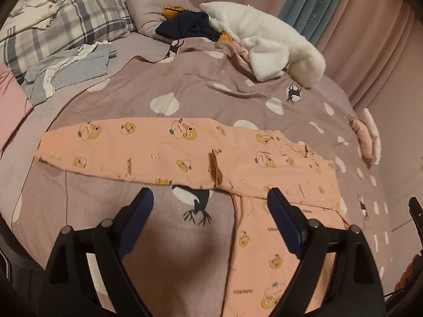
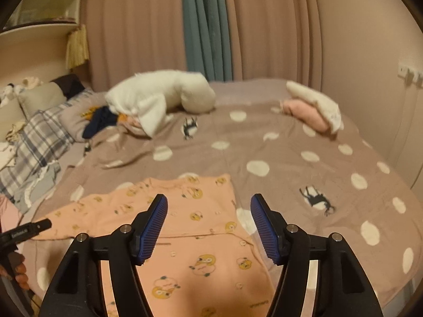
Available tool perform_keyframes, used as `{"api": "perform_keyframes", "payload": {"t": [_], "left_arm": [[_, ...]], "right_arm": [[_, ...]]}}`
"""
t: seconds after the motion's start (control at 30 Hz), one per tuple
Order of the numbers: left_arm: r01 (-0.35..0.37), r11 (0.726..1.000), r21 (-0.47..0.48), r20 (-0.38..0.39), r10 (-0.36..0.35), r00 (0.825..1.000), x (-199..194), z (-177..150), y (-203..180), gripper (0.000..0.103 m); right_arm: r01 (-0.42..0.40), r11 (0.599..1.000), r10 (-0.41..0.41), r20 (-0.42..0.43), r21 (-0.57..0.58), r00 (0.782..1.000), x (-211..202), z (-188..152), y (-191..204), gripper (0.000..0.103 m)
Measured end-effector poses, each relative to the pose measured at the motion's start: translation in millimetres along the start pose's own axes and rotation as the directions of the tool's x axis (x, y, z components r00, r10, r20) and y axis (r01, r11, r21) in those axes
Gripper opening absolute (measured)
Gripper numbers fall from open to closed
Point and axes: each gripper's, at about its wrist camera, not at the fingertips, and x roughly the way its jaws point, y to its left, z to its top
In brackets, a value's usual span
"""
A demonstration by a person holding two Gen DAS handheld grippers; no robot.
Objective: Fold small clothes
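Note:
A small peach garment (image 1: 264, 163) printed with yellow cartoon faces lies flat on the mauve spotted bedspread (image 1: 185, 87). One long sleeve (image 1: 119, 142) stretches out to the left, and the body runs down toward the lower right. My left gripper (image 1: 210, 195) hovers open above the garment's near edge with nothing between its blue pads. In the right wrist view the same garment (image 2: 201, 259) lies below my right gripper (image 2: 209, 199), which also stands open and empty. A person's hand (image 2: 19, 270) shows at the left edge.
A white fleecy bundle (image 1: 264, 37) and a dark navy garment (image 1: 187, 26) lie at the far side of the bed. A plaid pillow (image 1: 66, 26) and grey clothes (image 1: 66, 71) are at the left. A pink and white item (image 2: 314, 111) sits far right. Curtains (image 2: 206, 26) hang behind.

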Motion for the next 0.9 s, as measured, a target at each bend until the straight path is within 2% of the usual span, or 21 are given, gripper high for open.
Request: {"api": "perform_keyframes", "payload": {"t": [0.1, 0.23, 0.3, 0.43, 0.6, 0.77, 0.9], "left_arm": [[0.021, 1.0, 0.007, 0.011, -0.021, 1.0, -9.4, -6.3, 2.9, 0.092], [0.012, 1.0, 0.002, 0.027, -0.012, 1.0, -18.9, -13.8, 8.7, 0.092], [0.016, 1.0, -0.016, 0.025, -0.015, 1.0, -21.5, -15.5, 15.6, 0.092], [-0.017, 0.996, -0.088, 0.02, 0.019, 1.0, -22.6, -11.7, 31.7, 0.092], [-0.071, 0.984, -0.166, 0.007, 0.073, 0.997, -21.3, -2.4, 50.6, 0.093], [-0.148, 0.955, -0.257, -0.012, 0.15, 0.989, -11.4, 5.5, 76.8, 0.095], [-0.2, 0.919, -0.341, -0.043, 0.197, 0.979, 2.5, 12.5, 103.7, 0.095]], "right_arm": [[-0.011, 1.0, 0.012, 0.05, -0.011, 0.999, -13.9, 2.4, 3.8, 0.067], [0.02, 0.999, -0.016, 0.076, -0.051, 0.997, -31.4, 1.6, 14.7, 0.067], [-0.001, 0.999, 0.004, 0.059, -0.052, 0.998, -37.1, -2.9, 17.8, 0.074], [-0.081, 0.996, 0.08, -0.028, -0.046, 0.996, -35.3, -11.8, 25.1, 0.076], [-0.117, 0.993, 0.114, -0.089, -0.034, 0.989, -29.2, -14.0, 32.3, 0.085], [-0.153, 0.988, 0.152, -0.095, -0.009, 0.984, -32.7, -14.4, 38.5, 0.099], [-0.179, 0.984, 0.177, -0.12, -0.001, 0.977, -28.4, -17.9, 43.7, 0.101]]}}
